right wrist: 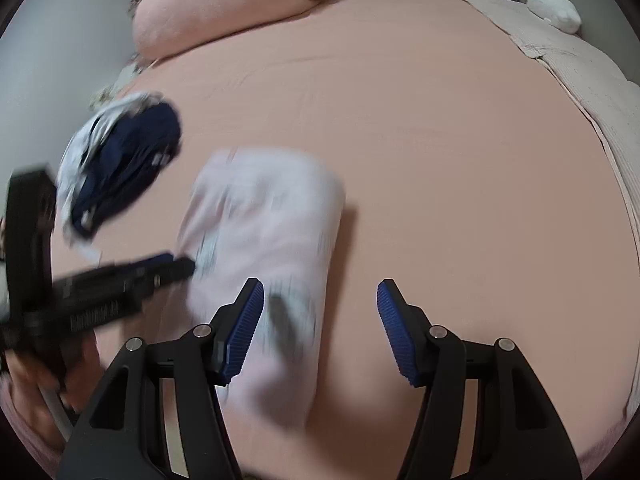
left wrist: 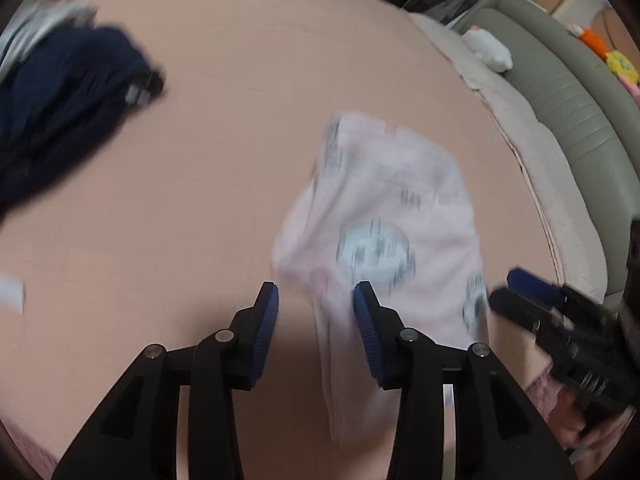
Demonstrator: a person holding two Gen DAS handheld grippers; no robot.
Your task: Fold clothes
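Now | left claw [left wrist: 316,296] agape | right claw [right wrist: 320,292] agape | pink garment [left wrist: 384,216] print blurred, unreadable

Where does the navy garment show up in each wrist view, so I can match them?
Left wrist: navy garment at upper left, far from the left gripper.
Right wrist: navy garment at left, above the other gripper's fingers.
Shared landmark: the pale pink garment lying on the bed.
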